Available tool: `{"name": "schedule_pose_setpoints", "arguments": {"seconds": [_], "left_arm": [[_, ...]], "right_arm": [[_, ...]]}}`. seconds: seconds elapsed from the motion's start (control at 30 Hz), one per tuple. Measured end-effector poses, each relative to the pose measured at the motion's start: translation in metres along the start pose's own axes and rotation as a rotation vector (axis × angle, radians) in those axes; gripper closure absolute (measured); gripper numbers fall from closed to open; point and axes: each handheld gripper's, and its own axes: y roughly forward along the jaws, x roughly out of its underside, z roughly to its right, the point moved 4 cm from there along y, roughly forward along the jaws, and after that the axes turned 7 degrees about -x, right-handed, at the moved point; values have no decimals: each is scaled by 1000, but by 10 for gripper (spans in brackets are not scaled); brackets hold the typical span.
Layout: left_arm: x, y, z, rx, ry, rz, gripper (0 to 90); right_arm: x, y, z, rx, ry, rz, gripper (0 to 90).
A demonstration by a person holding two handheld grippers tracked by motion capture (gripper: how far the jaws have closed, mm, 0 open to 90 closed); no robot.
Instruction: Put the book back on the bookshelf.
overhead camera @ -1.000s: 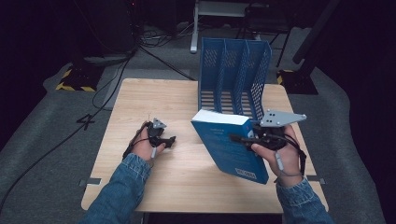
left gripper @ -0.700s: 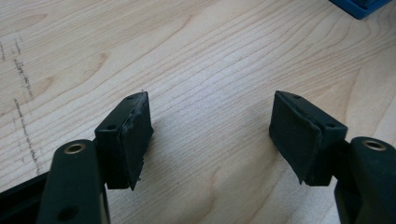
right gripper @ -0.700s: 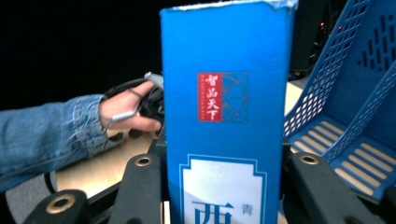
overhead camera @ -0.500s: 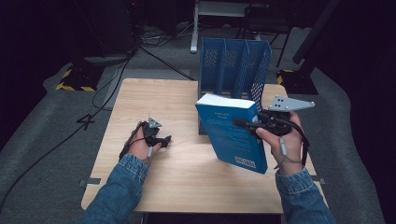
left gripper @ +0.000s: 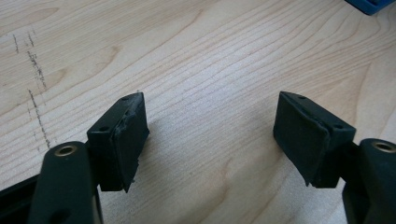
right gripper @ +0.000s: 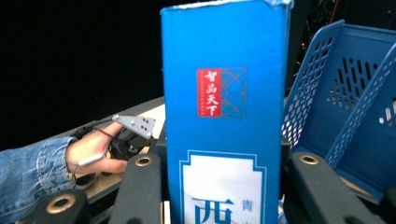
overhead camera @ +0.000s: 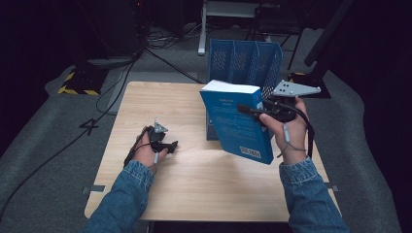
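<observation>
A thick blue book [overhead camera: 235, 128] hangs tilted above the table, its white page edge facing up. My right gripper [overhead camera: 248, 110] is shut on it from the right, and the book sits just in front of the blue file rack [overhead camera: 243, 60]. In the right gripper view the spine [right gripper: 224, 56] stands upright between the two jaws of the right gripper [right gripper: 224, 186], with the rack [right gripper: 345, 93] close on the right. My left gripper [overhead camera: 171, 144] rests on the table at the left. Its jaws have just been opening, and the left gripper [left gripper: 210, 135] stands open over bare wood.
The wooden table [overhead camera: 194, 179] has free room in front and to the left. The rack has upright slots with perforated walls. Cables and stands lie on the dark floor behind the table. The other hand [right gripper: 93, 154] lies low at the left.
My right hand has carried the book up and farther toward the rack, and the book stands more upright. The left hand has stayed where it was.
</observation>
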Motion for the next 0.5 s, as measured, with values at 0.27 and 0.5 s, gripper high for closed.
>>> {"name": "schedule_pose_setpoints", "arguments": {"seconds": [0.27, 0.5], "left_arm": [[-2, 2, -1, -6, -5, 0, 249], [-3, 3, -1, -8, -6, -1, 248]], "right_arm": [[-17, 6, 10, -18, 29, 25, 615], [-35, 16, 28, -8, 66, 26, 615]]}}
